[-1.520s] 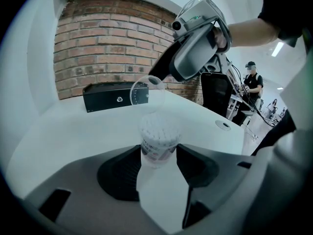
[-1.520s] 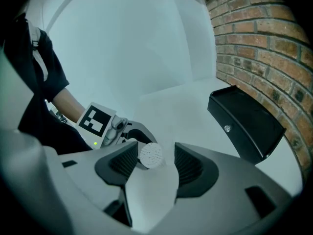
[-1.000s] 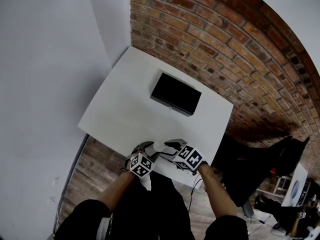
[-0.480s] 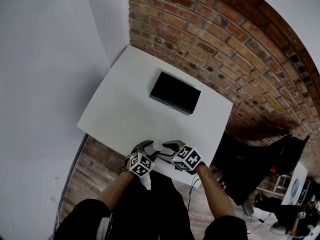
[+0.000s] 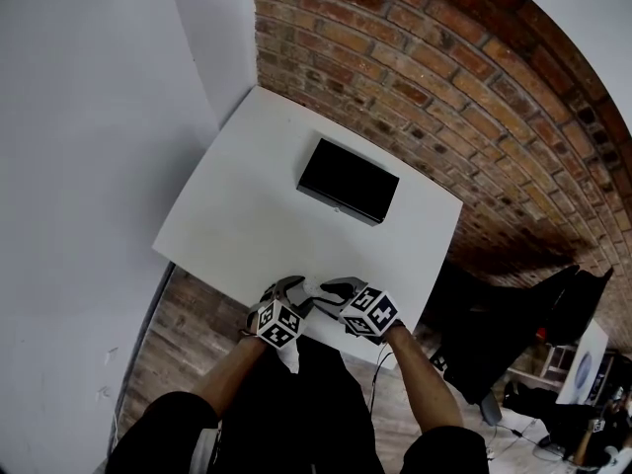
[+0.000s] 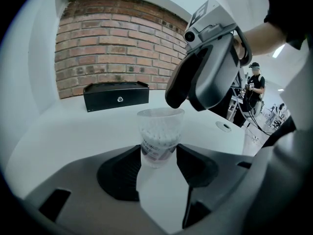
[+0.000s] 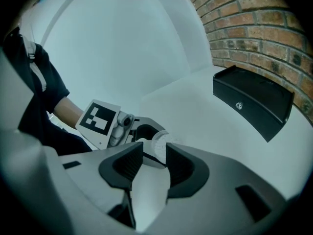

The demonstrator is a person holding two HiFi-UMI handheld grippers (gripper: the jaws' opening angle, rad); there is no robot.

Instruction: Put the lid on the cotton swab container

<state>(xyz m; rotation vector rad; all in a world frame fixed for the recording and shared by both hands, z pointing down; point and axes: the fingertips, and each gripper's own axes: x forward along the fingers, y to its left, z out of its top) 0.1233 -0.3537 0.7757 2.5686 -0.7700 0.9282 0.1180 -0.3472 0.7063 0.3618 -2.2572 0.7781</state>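
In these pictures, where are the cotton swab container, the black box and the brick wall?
cotton swab container (image 6: 157,133): left gripper view, on its clear side wall, over the swabs.
black box (image 6: 105,101): left gripper view, on its front face.
brick wall (image 6: 112,38): left gripper view, on the bricks above the box.

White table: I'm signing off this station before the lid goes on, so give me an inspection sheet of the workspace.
Surface: white table, set in a corner.
Job's things: cotton swab container upright near the front edge; lid at its mouth, seating unclear.
Clutter: black box near the brick wall.
Tools: left tool shut on the container; right tool has just been closing its jaws, lid between them, contact unclear.
Cables: black cables past the table's edge.
Surroundings: brick wall, white wall; a person stands in the background.
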